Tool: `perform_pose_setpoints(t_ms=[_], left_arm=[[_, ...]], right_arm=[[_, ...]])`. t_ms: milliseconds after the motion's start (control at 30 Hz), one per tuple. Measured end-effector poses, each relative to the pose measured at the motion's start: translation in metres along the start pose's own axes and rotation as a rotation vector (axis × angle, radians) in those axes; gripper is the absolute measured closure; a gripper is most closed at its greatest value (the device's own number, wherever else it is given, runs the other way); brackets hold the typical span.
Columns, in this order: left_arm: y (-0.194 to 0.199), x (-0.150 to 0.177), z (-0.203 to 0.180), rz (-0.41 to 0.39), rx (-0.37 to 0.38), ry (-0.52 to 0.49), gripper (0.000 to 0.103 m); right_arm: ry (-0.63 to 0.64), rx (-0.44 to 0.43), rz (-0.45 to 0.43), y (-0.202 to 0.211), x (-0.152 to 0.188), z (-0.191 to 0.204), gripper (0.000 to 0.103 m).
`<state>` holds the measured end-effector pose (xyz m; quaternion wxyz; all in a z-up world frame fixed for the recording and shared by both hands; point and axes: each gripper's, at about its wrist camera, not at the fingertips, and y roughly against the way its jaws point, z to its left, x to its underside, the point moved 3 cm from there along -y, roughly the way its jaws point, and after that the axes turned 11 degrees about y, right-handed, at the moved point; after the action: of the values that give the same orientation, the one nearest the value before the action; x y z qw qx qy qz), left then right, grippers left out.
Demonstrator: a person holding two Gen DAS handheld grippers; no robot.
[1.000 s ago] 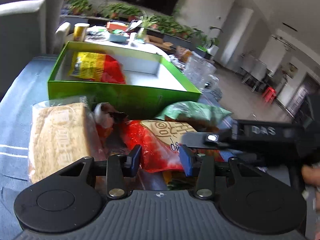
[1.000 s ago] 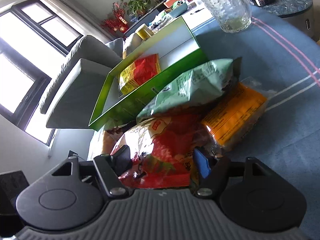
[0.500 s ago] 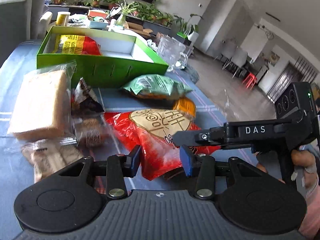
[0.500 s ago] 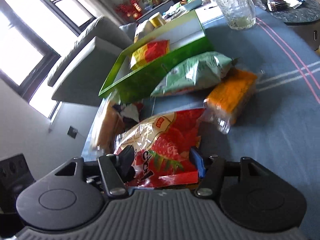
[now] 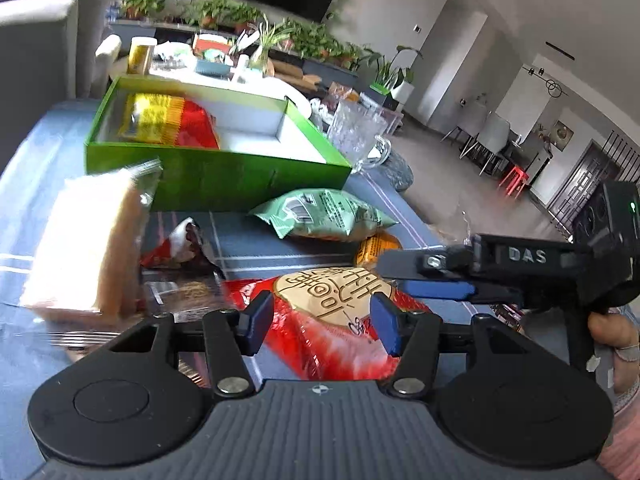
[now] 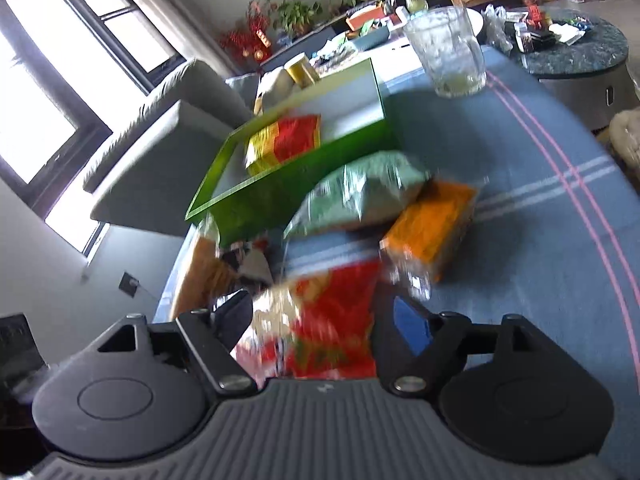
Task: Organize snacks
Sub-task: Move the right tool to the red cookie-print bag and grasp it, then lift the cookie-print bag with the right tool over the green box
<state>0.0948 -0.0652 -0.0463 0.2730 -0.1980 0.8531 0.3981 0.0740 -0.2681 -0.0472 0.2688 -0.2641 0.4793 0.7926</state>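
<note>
1. Plainly, the left gripper (image 5: 320,322) hung low over the red snack bag (image 5: 332,320), and its jaws were opening; the bag lay between the blue pads, though the pads did not press on it.
2. The right gripper (image 6: 320,326) stood over the same red snack bag (image 6: 328,320) from the other side, its jaws opening wide, with the bag between them and not pinched. In the left wrist view it reached in from the right (image 5: 432,276), carried by a hand (image 5: 612,332).
3. The red snack bag lay flat on the blue tablecloth (image 5: 280,246), nearest to both grippers.
4. Beyond it lay a green snack bag (image 5: 324,218), with an orange packet (image 6: 432,228) just beside it and partly under its edge.
5. To the left stood a pale wafer pack (image 5: 88,240) in clear wrap, blurred, and a small crumpled wrapper (image 5: 184,244) beside it.
6. Farther back sat the green box (image 5: 216,176), open on top, holding one red and yellow packet (image 5: 168,124) at its left end.
7. A glass mug (image 6: 448,52) stood past the right end of the box.
</note>
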Motion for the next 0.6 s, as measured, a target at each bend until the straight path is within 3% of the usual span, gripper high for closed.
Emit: perform_pose_setpoints(t_ms=[167, 267, 600], left_arm=[[-0.020, 0.011, 0.006, 0.058, -0.047, -0.002, 0.052], [-0.021, 0.017, 0.012, 0.080, -0.037, 0.027, 0.049], [-0.007, 0.016, 0.009, 0.058, -0.032, 0.026, 0.050]], right_arm=[[0.008, 0.049, 0.090, -0.030, -0.003, -0.003, 0.024], [-0.020, 0.016, 0.118, -0.038, 0.012, -0.012, 0.024], [0.054, 0.052, 0.076, -0.029, 0.020, -0.007, 0.023]])
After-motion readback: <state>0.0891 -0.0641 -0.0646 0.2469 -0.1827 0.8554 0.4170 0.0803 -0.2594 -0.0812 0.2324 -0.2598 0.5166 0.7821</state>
